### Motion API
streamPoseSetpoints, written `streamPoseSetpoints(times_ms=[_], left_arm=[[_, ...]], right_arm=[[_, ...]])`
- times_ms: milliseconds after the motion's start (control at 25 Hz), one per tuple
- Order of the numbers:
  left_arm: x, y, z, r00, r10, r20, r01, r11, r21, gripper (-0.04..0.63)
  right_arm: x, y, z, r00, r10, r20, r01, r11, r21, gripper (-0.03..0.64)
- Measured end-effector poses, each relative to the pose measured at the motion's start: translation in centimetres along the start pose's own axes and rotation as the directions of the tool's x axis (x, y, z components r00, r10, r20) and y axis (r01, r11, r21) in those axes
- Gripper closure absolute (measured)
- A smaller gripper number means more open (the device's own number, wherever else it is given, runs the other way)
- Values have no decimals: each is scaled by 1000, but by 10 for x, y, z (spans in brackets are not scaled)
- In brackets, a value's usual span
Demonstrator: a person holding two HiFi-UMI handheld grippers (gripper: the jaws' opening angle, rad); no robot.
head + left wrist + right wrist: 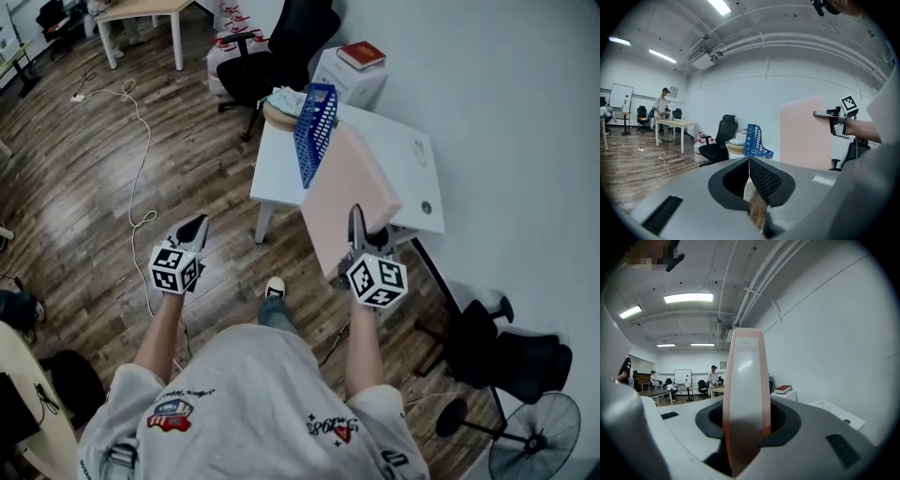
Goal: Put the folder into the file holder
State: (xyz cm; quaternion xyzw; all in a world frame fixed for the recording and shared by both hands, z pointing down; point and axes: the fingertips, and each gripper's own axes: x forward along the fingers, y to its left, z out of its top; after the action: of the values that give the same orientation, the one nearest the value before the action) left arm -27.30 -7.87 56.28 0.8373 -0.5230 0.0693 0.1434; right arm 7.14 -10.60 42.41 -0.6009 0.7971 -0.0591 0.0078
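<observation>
A pink folder hangs in the air over the near side of the white table, held by its lower edge in my right gripper. In the right gripper view the folder's spine stands upright between the jaws, which are shut on it. The blue mesh file holder stands on the table's far left part, just beyond the folder. My left gripper floats above the wooden floor to the left of the table, its jaws closed together with nothing in them.
A black office chair stands behind the table, next to a white cabinet with a red book. A round bowl-like thing lies by the file holder. Another black chair and a fan are at the lower right. A cable runs across the floor.
</observation>
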Motion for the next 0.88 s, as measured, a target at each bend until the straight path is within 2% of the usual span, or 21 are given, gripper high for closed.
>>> streamPoseSetpoints(times_ms=[200, 400, 680, 880], left_arm=[[68, 7, 40, 999, 42, 20, -43, 999, 23, 588], [142, 0, 71, 998, 63, 17, -63, 997, 38, 589], [211, -5, 91, 996, 89, -23, -88, 994, 71, 588], [241, 8, 88, 993, 105, -56, -102, 993, 57, 589]], right_arm=[[72, -38, 29, 998, 44, 37, -43, 999, -27, 469], [138, -86, 61, 993, 82, 89, -82, 997, -10, 469], [210, -121, 80, 982, 122, 142, -124, 992, 7, 472], [245, -129, 77, 979, 129, 157, -132, 991, 12, 471]])
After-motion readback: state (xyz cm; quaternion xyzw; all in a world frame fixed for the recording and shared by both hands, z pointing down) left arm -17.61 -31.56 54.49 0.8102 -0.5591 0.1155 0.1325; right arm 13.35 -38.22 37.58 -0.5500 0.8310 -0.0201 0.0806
